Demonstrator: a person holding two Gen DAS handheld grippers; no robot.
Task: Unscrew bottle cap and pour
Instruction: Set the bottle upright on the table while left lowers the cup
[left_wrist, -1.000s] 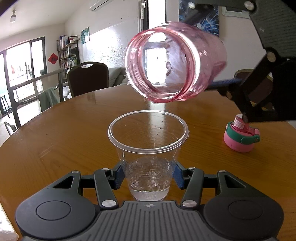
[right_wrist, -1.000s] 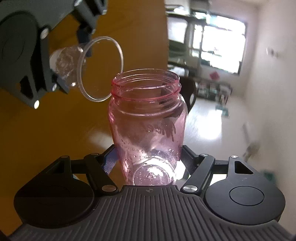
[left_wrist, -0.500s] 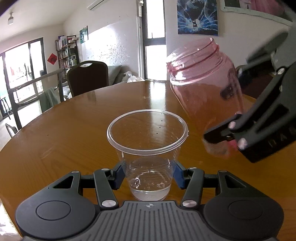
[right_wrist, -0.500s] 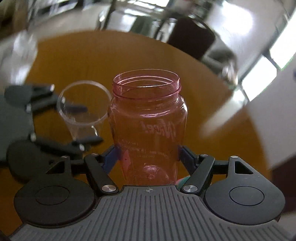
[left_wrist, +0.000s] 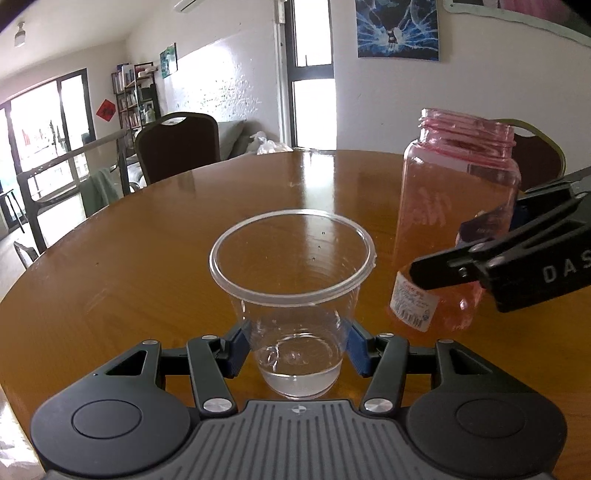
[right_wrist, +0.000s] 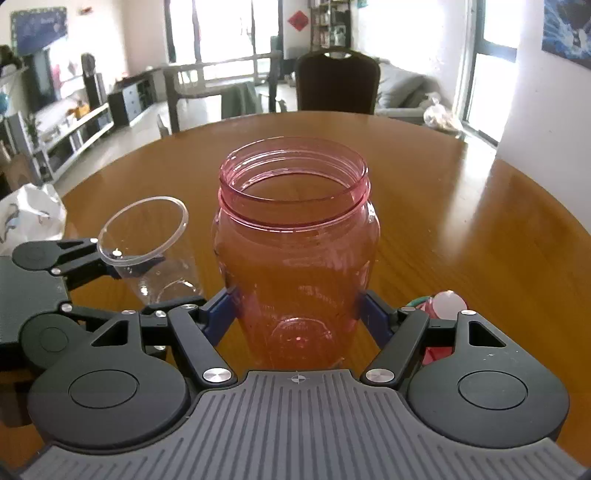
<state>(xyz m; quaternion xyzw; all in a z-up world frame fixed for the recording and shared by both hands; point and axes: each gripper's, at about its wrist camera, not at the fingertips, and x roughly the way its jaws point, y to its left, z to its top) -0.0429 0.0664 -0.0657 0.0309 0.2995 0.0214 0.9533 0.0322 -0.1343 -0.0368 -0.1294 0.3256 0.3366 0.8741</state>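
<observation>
The clear cup (left_wrist: 291, 295), holding a little water, is gripped by the left gripper (left_wrist: 295, 349). At its three o'clock the uncapped pink bottle (right_wrist: 295, 258) is clamped upright by the right gripper (right_wrist: 297, 317) on the table (left_wrist: 147, 258). If released carelessly, the light cup could be tipped and spilled.

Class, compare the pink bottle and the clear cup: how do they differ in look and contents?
The pink translucent plastic bottle is tinted, taller and looks empty; the clear plastic cup is colourless, shorter and holds a little water. The bottle narrows to a threaded neck; the cup flares to a rolled rim. Both stand upright, open-topped, each clamped in a gripper.
</observation>
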